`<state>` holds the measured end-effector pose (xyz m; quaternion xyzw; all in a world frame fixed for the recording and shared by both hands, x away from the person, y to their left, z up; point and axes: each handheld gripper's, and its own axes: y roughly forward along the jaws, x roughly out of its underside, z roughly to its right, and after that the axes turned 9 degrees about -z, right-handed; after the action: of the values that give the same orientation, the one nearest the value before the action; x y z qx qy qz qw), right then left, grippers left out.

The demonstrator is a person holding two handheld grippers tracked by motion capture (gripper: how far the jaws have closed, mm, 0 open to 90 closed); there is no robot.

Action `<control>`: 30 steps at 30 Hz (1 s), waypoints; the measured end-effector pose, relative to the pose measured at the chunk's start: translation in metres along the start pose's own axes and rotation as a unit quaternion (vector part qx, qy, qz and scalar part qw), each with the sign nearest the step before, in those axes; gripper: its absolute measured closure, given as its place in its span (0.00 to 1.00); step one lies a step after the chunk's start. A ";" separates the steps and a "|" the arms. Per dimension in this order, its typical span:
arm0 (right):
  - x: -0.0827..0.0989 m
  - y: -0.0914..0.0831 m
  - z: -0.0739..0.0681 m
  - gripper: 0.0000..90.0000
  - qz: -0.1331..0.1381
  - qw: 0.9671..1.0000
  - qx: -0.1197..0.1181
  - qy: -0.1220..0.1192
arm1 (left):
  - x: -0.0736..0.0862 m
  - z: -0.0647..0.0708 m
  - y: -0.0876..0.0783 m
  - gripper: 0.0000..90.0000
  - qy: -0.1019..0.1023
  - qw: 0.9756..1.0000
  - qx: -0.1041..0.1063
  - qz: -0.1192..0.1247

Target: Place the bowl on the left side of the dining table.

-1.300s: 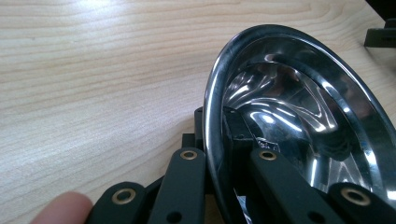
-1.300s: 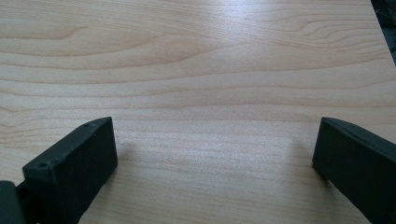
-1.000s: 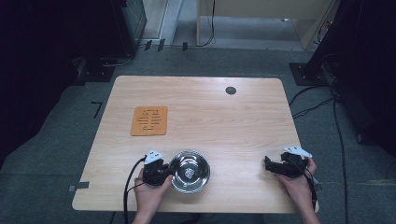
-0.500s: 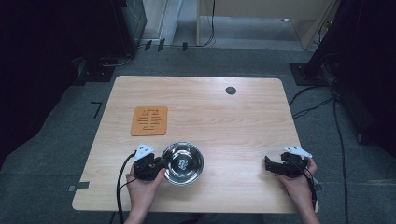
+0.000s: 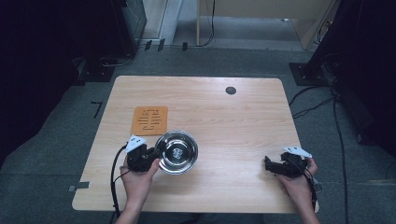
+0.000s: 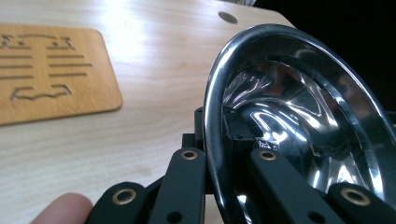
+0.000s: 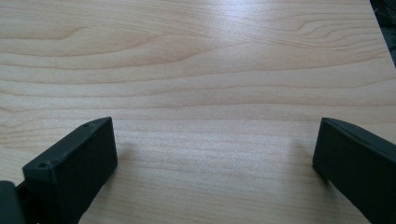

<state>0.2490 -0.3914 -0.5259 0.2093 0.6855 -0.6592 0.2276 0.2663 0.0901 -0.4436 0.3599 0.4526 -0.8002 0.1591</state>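
A shiny steel bowl (image 5: 176,151) hangs tilted just above the table's front left area, close to an orange wooden trivet (image 5: 150,120). My left gripper (image 5: 156,157) is shut on the bowl's left rim. In the left gripper view the two black jaws clamp the bowl (image 6: 299,116) by its rim, one inside and one outside, with the left gripper (image 6: 212,133) pinching it. The trivet (image 6: 46,70) lies to the left there. My right gripper (image 5: 267,164) rests low at the front right, open, with nothing but bare wood between its jaws (image 7: 215,154).
The wooden table (image 5: 243,121) has a small dark round grommet (image 5: 230,90) near its far edge. A cable (image 5: 113,177) trails from the left gripper over the front edge. Dark equipment and cables stand on the floor around the table.
My left gripper has carried the bowl away from the front edge and slightly left, toward the trivet, and raised it a little. The right gripper has stayed where it was.
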 end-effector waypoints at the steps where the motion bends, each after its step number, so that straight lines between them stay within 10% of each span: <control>1: 0.000 0.000 0.000 0.00 0.000 1.000 0.000 0.000 | -0.002 -0.001 -0.001 0.97 0.000 1.000 -0.001 0.002; 30: 0.000 0.000 0.000 0.00 0.000 1.000 0.000 0.000 | -0.057 -0.065 0.002 0.97 -0.069 0.993 -0.070 0.056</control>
<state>0.2490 -0.3914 -0.5258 0.2089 0.6854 -0.6593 0.2279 0.3351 0.1395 -0.4257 0.3163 0.4747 -0.7792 0.2599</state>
